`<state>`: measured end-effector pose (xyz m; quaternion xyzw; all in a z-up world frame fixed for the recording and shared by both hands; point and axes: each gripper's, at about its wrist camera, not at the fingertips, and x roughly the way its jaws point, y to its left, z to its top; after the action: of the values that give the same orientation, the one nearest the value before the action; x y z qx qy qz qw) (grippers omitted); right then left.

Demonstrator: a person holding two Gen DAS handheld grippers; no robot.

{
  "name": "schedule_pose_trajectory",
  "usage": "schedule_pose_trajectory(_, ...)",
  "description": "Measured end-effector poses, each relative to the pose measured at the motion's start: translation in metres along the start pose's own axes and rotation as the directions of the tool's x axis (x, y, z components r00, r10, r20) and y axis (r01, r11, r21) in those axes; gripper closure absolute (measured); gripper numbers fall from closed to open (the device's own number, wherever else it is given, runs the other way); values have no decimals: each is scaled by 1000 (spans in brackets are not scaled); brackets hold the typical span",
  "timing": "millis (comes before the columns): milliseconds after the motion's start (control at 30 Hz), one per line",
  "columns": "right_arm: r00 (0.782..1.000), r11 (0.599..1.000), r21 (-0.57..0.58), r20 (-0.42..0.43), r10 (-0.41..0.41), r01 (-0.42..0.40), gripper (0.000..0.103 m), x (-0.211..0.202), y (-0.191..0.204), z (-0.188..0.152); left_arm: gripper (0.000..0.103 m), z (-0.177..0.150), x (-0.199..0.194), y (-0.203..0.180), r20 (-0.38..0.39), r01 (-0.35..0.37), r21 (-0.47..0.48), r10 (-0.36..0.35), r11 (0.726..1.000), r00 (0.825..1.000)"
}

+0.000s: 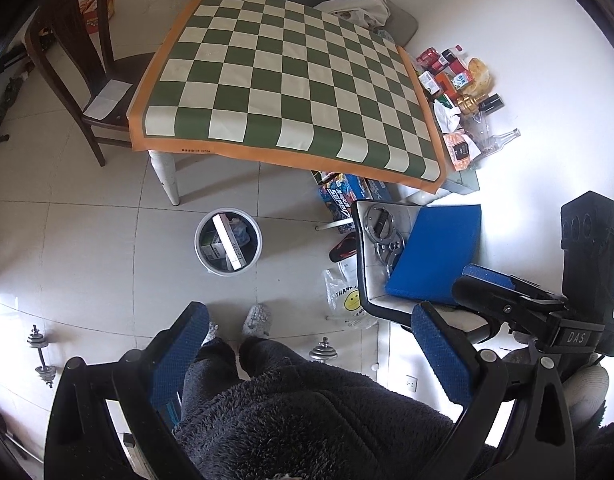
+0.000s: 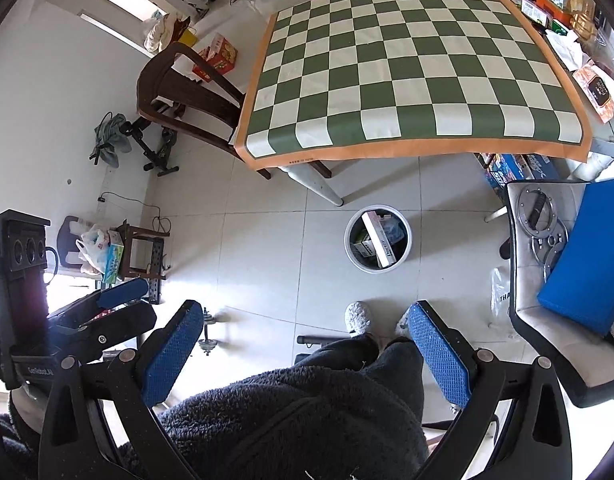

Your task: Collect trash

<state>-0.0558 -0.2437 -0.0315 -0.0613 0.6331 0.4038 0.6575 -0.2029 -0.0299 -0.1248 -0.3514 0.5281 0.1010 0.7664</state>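
On the tiled floor, just beside one bench leg, stands one white bin (image 1: 228,242) holding one long white box (image 1: 227,242) among other boxes; the box's long axis leans across the bin, one end on the rim. One left hand-held gripper (image 1: 313,354) and one right hand-held gripper (image 2: 307,354) both hang spread wide, holding nothing.

The person's dark fleece legs (image 1: 307,408) are covering the floor between both claws' fingers. Inside the white bin (image 1: 228,242), boxes are overlapping and their print is reading too small. At two o'clock, the worktop (image 2: 387,60) is hiding part of the packet pile (image 1: 455,80), which the right-wrist frame edge is cropping.
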Motion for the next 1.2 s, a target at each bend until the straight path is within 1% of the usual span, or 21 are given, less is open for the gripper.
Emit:
schedule_pose_trajectory(300, 1000, 1000, 9, -12, -8, 9, 0, 2, -1, 2, 0, -3, -2, 3, -11, -14, 14, 14, 1000, 1000)
schedule_pose_trajectory(633, 1000, 1000, 8, -18, -14, 14, 0, 2, -2, 4, 0, -3, 0, 0, -11, -18, 8, 18, 1000, 1000)
schedule_pose_trajectory(900, 1000, 1000, 11, -21, -15, 16, 0, 3, -3, -3, 0, -2, -1, 3, -10, -18, 11, 18, 1000, 1000)
schedule_pose_trajectory(1200, 1000, 1000, 9, -21, -12, 12, 0, 2, -4, -3, 0, -4, 1, -2, -4, -17, 11, 18, 1000, 1000)
